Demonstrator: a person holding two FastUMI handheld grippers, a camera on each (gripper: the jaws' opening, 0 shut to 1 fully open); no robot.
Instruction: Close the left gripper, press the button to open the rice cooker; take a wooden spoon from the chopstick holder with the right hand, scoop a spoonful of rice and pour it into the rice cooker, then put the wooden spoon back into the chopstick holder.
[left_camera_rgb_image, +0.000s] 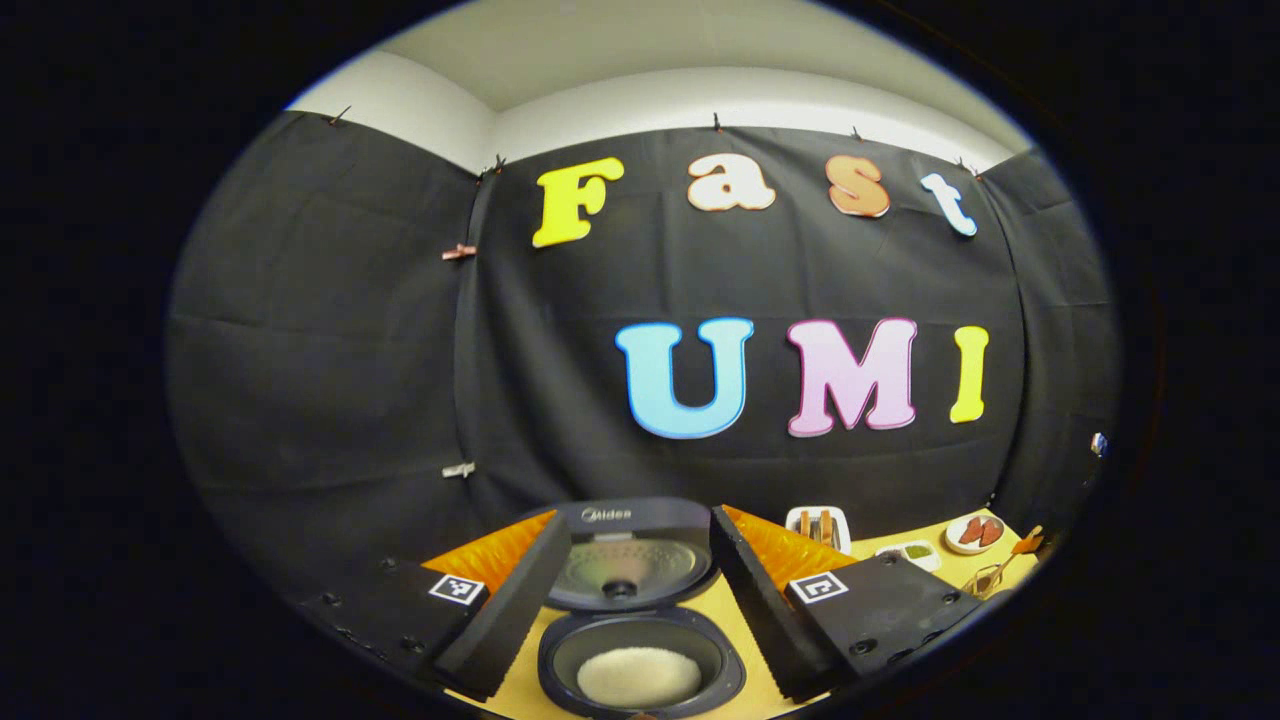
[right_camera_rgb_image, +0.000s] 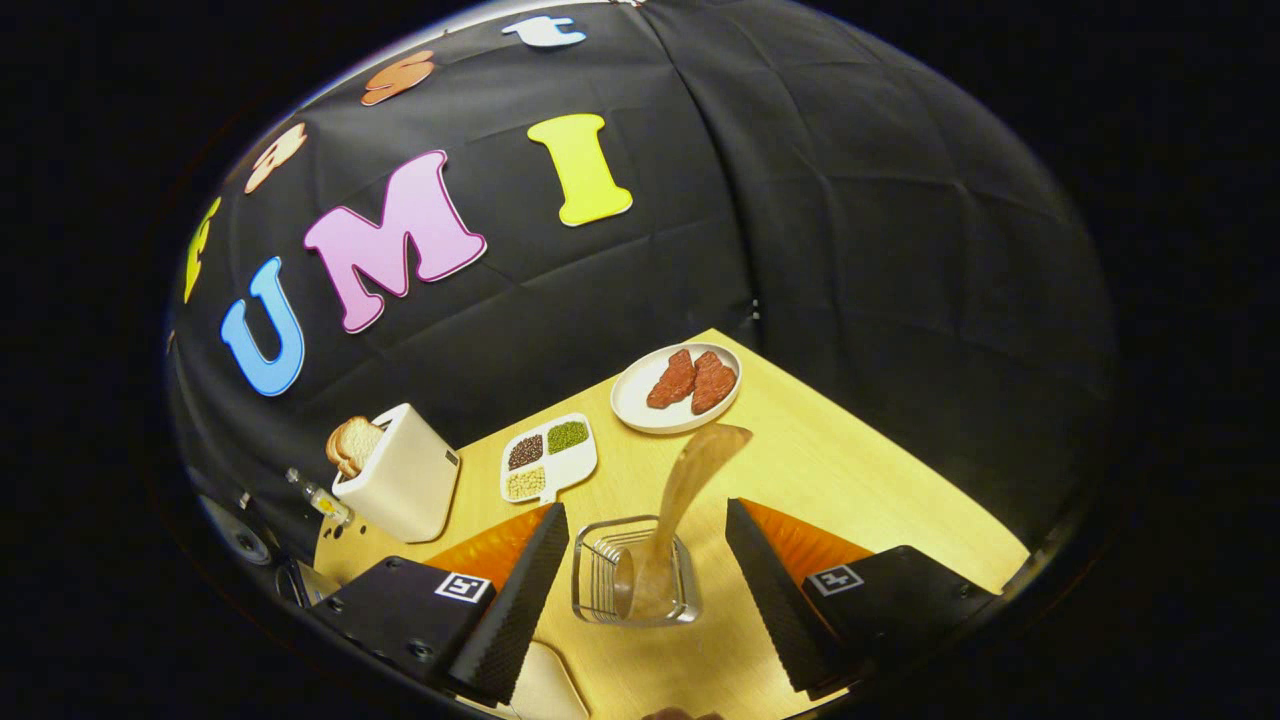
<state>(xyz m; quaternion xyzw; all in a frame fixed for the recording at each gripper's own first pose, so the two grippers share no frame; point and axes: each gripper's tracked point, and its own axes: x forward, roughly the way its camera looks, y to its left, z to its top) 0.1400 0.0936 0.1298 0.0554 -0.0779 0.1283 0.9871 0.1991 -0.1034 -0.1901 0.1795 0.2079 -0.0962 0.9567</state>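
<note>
- Left gripper (left_camera_rgb_image: 630, 585): fingers spread wide, holding nothing, hanging over the rice cooker (left_camera_rgb_image: 640, 610). Lid up, rice in the pot.
- Right gripper (right_camera_rgb_image: 640, 590): fingers apart, straddling the chopstick holder (right_camera_rgb_image: 633, 583) without touching. Wooden spoon (right_camera_rgb_image: 690, 490) stands in it, leaning toward the plate (right_camera_rgb_image: 640, 405).
- My read: the spoon is back in and the task is near done.
- Risk: pulling back crooked, I could clip the handle and tip the light wire holder.
- Spoon is smooth pale wood with a rounded end; holder is thin shiny wire; table (right_camera_rgb_image: 850, 470) is slick, so the holder slides easily.
</note>
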